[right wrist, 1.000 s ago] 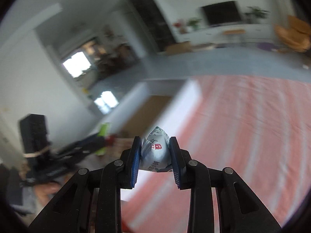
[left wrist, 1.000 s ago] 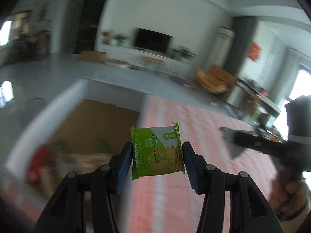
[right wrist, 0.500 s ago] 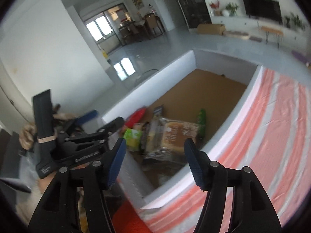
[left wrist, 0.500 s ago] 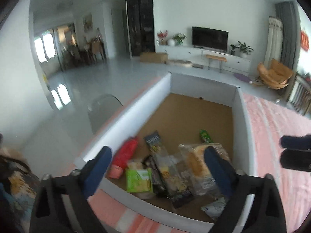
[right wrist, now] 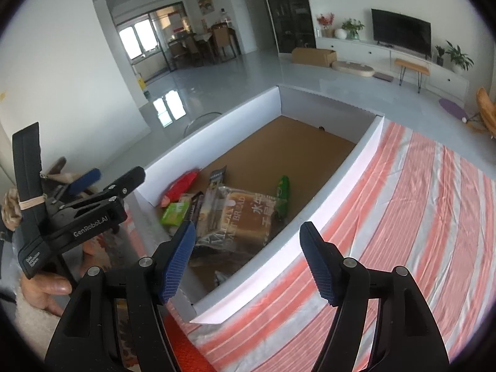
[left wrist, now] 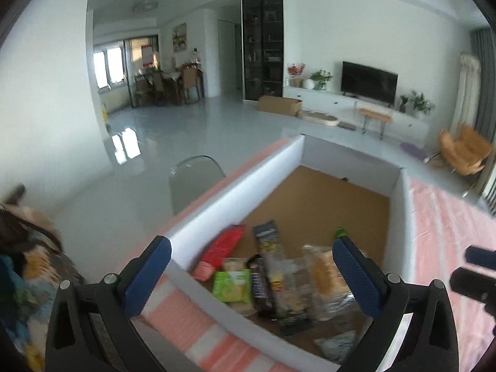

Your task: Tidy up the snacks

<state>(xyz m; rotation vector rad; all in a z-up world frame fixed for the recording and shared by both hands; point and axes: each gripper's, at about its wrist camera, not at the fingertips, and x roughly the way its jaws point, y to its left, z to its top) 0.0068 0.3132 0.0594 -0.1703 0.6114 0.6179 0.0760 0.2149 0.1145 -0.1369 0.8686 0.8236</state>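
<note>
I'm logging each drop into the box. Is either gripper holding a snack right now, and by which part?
Nothing is held. The left gripper and right gripper have just been opening; both stand open and bare above the white-walled cardboard box.

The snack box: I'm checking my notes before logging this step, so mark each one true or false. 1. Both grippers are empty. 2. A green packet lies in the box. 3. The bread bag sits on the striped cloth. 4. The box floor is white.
1. True: left gripper and right gripper are open, nothing between the jaws.
2. True: green packet lies in the box.
3. False: bread bag is inside the box, not on the striped cloth.
4. False: the walls are white; the floor is brown.
</note>
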